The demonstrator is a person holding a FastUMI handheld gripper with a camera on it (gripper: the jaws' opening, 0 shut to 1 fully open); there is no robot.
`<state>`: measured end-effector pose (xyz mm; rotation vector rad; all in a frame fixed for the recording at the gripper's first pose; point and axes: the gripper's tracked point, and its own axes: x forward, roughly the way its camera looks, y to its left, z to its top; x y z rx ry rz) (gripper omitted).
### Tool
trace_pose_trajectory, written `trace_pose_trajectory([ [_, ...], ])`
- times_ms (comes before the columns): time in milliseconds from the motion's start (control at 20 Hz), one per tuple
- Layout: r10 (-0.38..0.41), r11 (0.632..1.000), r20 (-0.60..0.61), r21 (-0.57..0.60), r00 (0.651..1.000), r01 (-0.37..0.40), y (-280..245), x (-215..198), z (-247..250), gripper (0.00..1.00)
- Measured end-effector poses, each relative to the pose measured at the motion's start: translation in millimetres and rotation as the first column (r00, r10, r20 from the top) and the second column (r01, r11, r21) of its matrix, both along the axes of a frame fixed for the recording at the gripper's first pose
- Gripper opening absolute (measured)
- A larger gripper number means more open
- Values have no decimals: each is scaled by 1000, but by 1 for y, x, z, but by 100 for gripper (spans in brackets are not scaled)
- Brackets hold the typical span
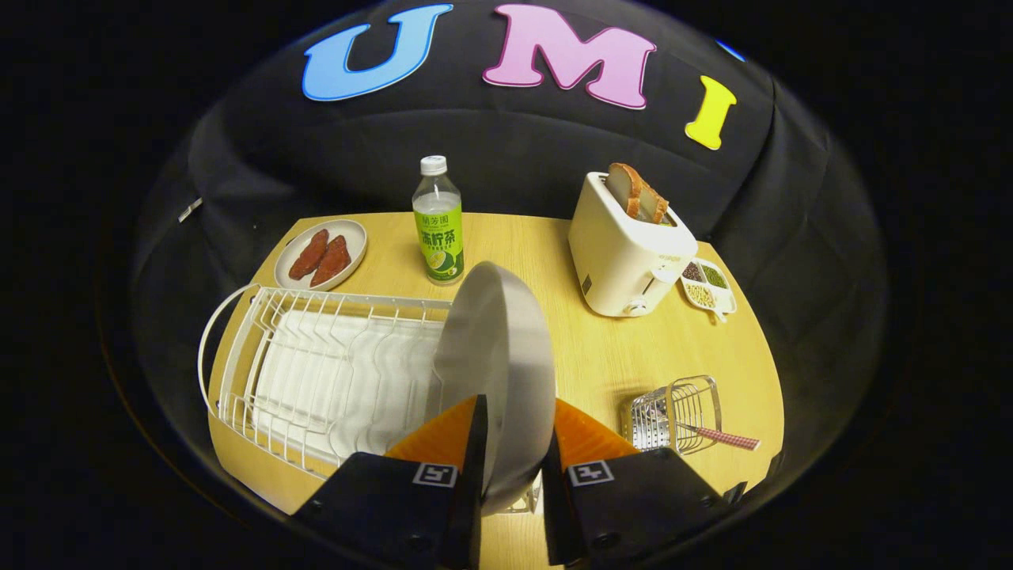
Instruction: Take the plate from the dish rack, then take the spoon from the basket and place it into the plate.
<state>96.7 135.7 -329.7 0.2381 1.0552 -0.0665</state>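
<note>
Above one dish rack, the hand-held gripper clamps one plate; one spoon nearby.

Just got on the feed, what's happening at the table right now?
The tool is shut on the plate, holding it on edge by its rim at the right end of the white dish rack. The spoon is not yet taken: it lies in the wire basket to the right of the fingers, handle sticking out. A bottle and a toaster stand beyond.

light: bright, even on table | shadows: soft | edges: fisheye-bent (booth wall dim) | focus: sharp
</note>
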Motion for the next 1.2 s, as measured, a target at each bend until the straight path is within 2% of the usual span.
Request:
trace_pose_trajectory([
  [100,-27,999,2,-45,1000,27,-13,6,5,30],
  [300,31,990,46,-138,998,-24,-24,23,26,25],
  [400,28,989,64,-150,998,-18,-27,27,33,25],
  [600,-44,998,76,-45,996,47,-32,18,42,25],
  [800,-16,996,121,85,992,6,-35,-6,58,25],
  [1000,-25,979,108,204,994,2,-51,-46,69,25],
  [1200,-53,943,69,333,996,27,-67,-89,81,25],
])
